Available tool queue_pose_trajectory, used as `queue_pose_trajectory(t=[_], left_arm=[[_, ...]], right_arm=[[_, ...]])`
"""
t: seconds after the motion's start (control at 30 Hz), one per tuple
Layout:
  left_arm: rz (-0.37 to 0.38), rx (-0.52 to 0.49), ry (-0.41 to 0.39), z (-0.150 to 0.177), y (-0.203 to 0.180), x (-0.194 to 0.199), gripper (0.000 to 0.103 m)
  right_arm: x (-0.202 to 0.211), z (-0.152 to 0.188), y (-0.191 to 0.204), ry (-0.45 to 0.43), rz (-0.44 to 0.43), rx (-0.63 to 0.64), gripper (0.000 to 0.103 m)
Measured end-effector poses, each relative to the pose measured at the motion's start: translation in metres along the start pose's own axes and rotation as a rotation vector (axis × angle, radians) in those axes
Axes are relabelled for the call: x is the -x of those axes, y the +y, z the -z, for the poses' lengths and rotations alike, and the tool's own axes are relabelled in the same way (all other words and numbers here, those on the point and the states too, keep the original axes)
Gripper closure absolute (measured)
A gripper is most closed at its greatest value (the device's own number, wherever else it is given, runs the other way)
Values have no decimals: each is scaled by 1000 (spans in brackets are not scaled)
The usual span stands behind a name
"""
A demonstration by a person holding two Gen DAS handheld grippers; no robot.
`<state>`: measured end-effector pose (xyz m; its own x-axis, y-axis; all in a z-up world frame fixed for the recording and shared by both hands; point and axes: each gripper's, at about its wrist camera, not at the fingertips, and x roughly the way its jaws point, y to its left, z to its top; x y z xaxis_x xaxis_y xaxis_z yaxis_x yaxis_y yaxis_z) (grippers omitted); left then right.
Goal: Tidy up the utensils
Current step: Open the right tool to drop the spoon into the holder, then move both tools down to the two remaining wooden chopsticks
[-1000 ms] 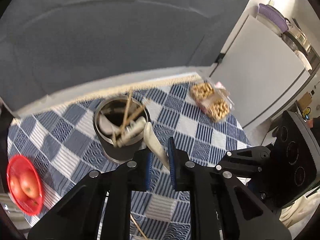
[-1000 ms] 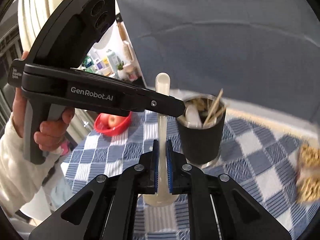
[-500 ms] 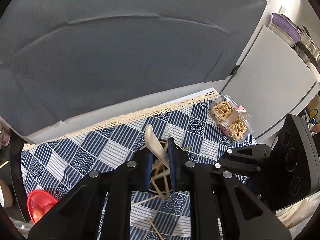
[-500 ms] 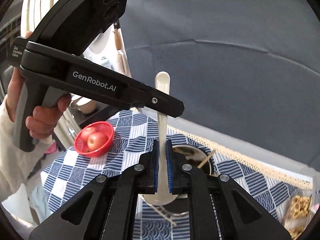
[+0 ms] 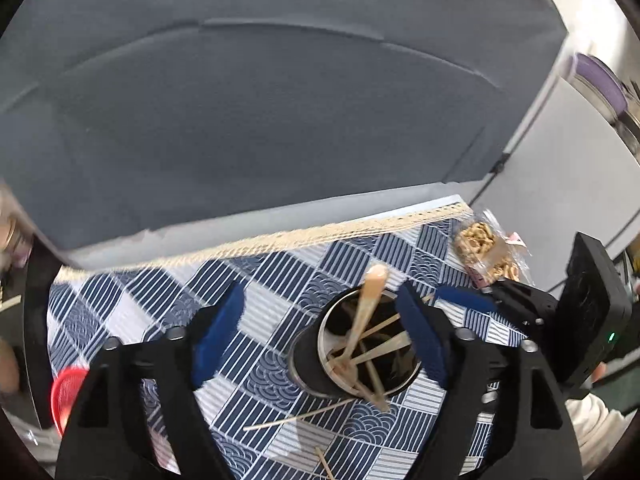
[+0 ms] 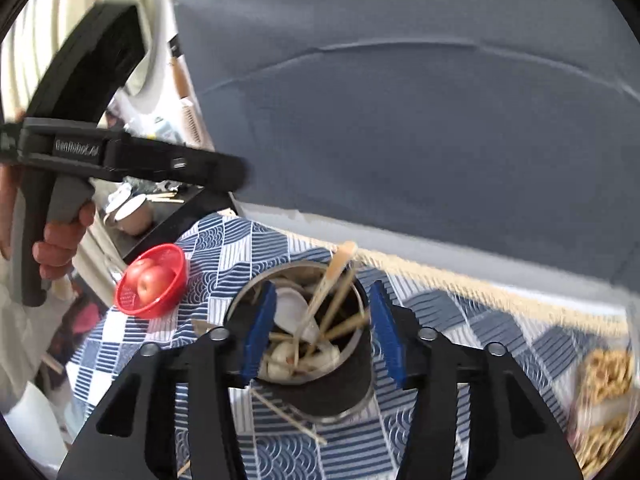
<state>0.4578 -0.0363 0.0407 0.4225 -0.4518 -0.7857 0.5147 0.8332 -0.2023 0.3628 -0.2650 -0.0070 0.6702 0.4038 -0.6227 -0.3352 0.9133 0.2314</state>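
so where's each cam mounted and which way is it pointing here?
Left wrist: on the left gripper, angled down at the utensil cup on the checked cloth; its two fingers frame the view, the right gripper at right.
Right wrist: on the right gripper, looking down over the same cup; the left gripper and a hand show at left.
Shared: cup, red bowl, snack bag, cloth.

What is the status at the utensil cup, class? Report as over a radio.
Left claw and right claw opening, nothing held. Spoon in cup among chopsticks. Loose chopstick lies on tablecloth beside cup.
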Motion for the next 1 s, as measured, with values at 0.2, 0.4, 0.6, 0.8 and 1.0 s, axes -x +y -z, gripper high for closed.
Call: queue_pose_trajectory(t=[0.2, 0.4, 0.6, 0.8, 1.0], left_arm=[[-35, 52, 39, 38, 16, 6, 14], [-43, 107, 77, 87, 21, 7, 8], [-57, 117, 110, 138, 15, 8, 6], [-80, 132, 149, 188, 9, 9, 6], [-76, 93, 199, 225, 1, 3, 6]], right_arm=[[22, 29, -14, 32, 97, -51, 37], [39, 58, -18, 90, 159, -106, 18], [60, 77, -11, 124, 202, -136, 17], [77, 114, 6, 166, 219, -146, 14], [80, 164, 24, 238, 243, -170, 14]])
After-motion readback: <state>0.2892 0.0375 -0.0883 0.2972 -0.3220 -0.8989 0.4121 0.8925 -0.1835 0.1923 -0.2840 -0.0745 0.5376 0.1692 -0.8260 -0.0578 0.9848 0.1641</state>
